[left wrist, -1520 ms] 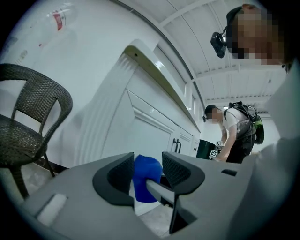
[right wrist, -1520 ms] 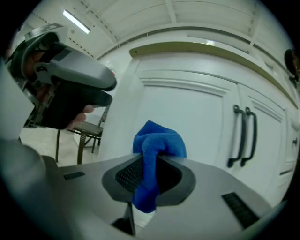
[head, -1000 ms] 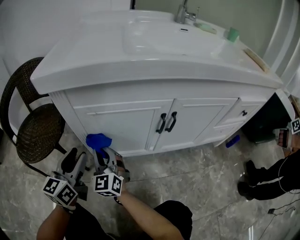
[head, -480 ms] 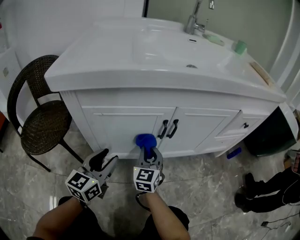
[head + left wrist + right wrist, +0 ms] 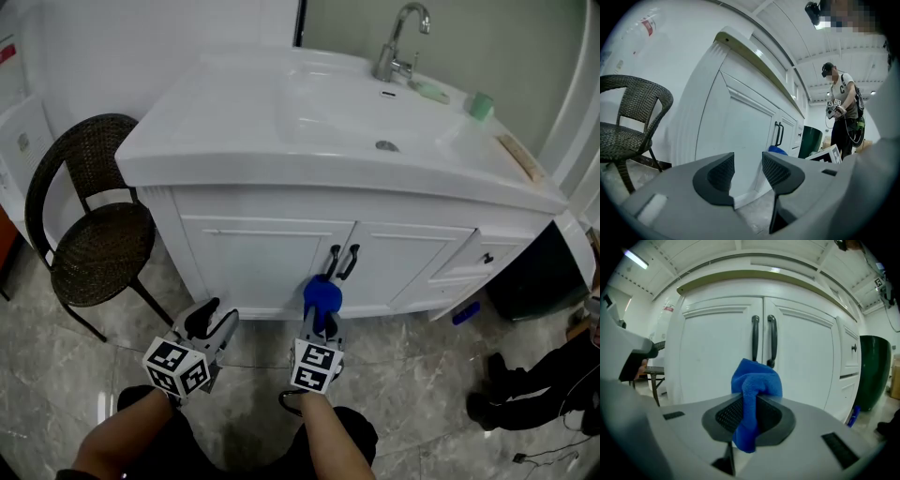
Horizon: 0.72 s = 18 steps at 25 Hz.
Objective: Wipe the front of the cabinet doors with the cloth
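Partly, cab. handles (image 5: 772, 341) behind cloth (image 5: 757, 383).

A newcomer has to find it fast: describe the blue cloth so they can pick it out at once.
Find the white vanity cabinet under the sink, then the two black handles where its doors meet. Just below them, the cloth is pinched in the right gripper in front of the doors. It is the only bright blue, bunched fabric against the white fronts.

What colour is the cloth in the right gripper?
Bright blue; the cloth shows best in the right gripper view.
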Tool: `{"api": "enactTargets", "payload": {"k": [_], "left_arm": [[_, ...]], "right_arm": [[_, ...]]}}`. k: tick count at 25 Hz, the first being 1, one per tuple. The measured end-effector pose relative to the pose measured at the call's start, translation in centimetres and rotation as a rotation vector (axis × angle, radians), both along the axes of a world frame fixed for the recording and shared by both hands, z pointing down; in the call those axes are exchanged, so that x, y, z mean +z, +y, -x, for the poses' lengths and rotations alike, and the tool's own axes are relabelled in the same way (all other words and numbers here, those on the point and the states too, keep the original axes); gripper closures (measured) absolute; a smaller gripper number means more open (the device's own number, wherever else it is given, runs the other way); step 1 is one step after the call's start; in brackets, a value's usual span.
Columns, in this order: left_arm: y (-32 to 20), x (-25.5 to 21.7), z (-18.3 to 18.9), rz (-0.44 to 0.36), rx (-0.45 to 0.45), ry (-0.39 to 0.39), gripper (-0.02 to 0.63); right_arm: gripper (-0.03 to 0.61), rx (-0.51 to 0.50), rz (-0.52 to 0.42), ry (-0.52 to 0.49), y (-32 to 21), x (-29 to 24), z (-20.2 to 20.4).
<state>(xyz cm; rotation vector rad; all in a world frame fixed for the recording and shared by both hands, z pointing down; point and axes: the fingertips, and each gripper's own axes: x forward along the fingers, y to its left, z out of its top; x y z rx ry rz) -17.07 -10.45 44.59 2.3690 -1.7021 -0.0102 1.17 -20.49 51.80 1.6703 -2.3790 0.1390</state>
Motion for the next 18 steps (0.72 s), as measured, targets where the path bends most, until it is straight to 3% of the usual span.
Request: {"api": "enactTargets", "payload": {"k": [4, 9, 14, 18], "left_arm": [[0.8, -0.4, 2.2, 0.008, -0.032, -0.02, 0.423], [2.2, -1.6, 6.9, 0.0, -0.1, -0.008, 0.423], [4.9, -1.9, 11.7, 0.012, -0.168, -0.039, 0.423], [6.2, -1.8, 13.1, 0.021, -0.188, -0.054, 0.423]], "right_arm": [[0.529, -0.101, -0.084, -0.039, 2.5, -3.4, 4.1], [0.529, -0.31, -0.189, -0.043, 5.8, -5.8, 14.3], [0.529, -0.538, -0.227, 0.012, 10.3, -3.9, 25.8], [0.529, -0.588, -0.207, 0.116, 10.9, -0.6, 28.5]]}}
